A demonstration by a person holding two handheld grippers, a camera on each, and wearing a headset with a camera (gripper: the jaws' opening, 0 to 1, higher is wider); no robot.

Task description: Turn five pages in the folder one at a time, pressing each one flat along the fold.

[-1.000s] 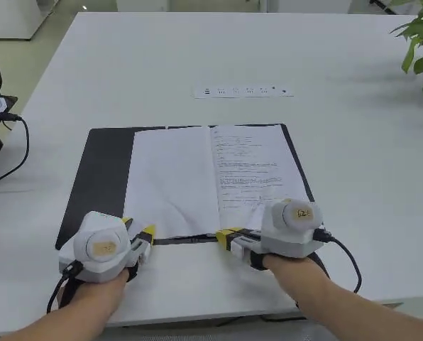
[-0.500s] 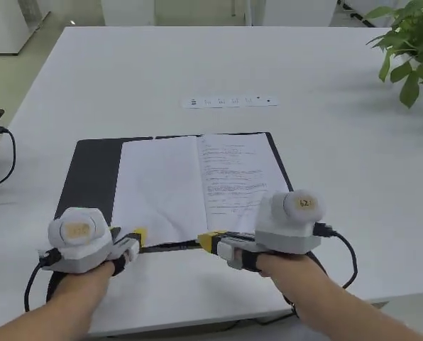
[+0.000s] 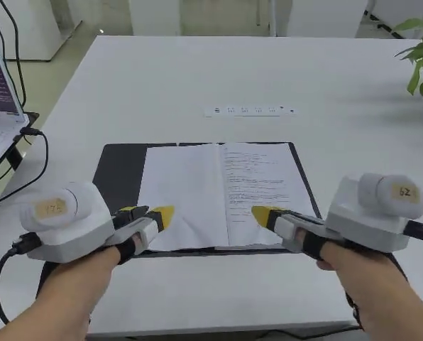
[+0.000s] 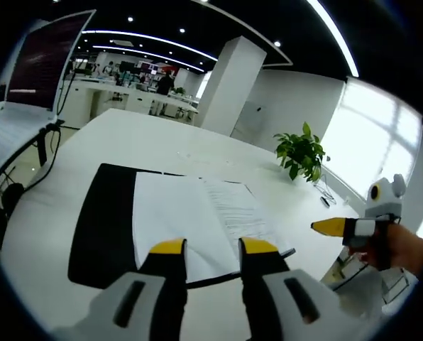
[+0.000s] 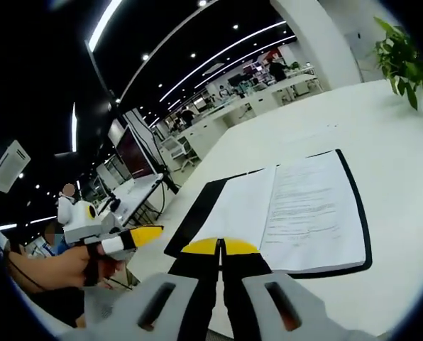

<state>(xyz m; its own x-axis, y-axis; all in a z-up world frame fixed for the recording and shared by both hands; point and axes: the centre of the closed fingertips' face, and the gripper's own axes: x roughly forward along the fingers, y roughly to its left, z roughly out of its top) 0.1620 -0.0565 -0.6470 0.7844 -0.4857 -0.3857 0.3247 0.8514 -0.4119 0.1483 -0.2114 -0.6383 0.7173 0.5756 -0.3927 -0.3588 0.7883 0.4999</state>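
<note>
The left gripper (image 3: 155, 215), jaws parted and empty, and the right gripper (image 3: 267, 213), jaws pressed together on nothing, hovered over the white table (image 3: 197, 71). The open black folder (image 3: 116, 177) lay just ahead of both tips, its printed page (image 3: 262, 183) nearest the right gripper, which seemed poised to lift that sheet with the left ready to flatten the fold.

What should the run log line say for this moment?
folder: open, flat on table | left claw: open, empty, near folder's front edge | right claw: shut, empty, near folder's front edge
</note>
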